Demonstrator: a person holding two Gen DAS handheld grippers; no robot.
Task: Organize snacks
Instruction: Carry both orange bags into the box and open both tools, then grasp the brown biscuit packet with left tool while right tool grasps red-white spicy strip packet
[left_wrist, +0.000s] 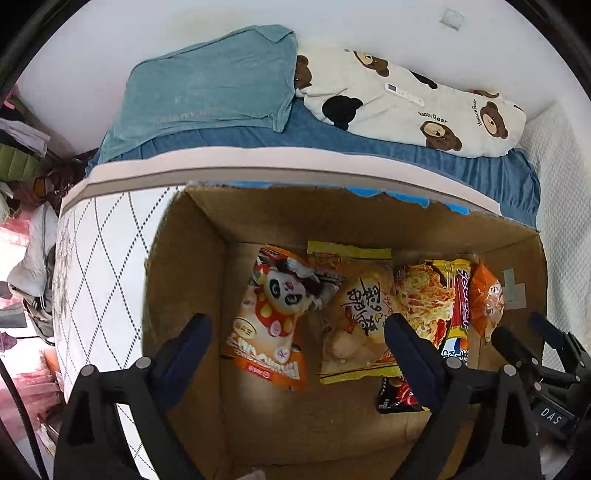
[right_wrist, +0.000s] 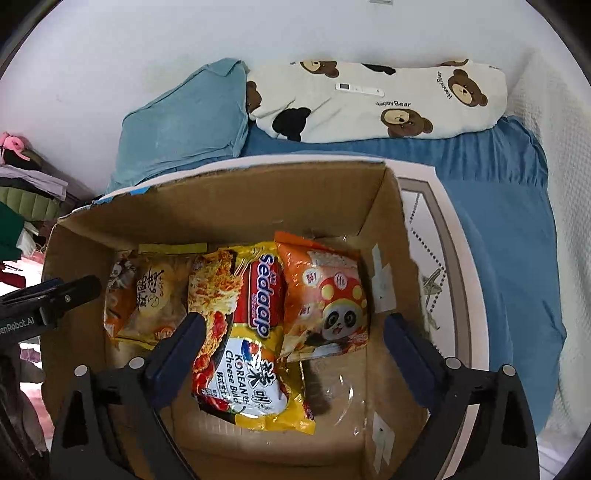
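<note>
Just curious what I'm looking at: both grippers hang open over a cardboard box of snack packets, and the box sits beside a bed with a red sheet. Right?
Nearly. The sheet is blue, not red, as the right wrist view shows. The rest holds: left gripper and right gripper open over the box of snack packets.

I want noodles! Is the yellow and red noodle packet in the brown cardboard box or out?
In. The yellow and red noodle packet lies flat on the brown cardboard box's floor, walls around it.

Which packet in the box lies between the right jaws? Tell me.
The Sedaap noodle packet, yellow and red; the panda packets and the yellow one lie outside them.
</note>
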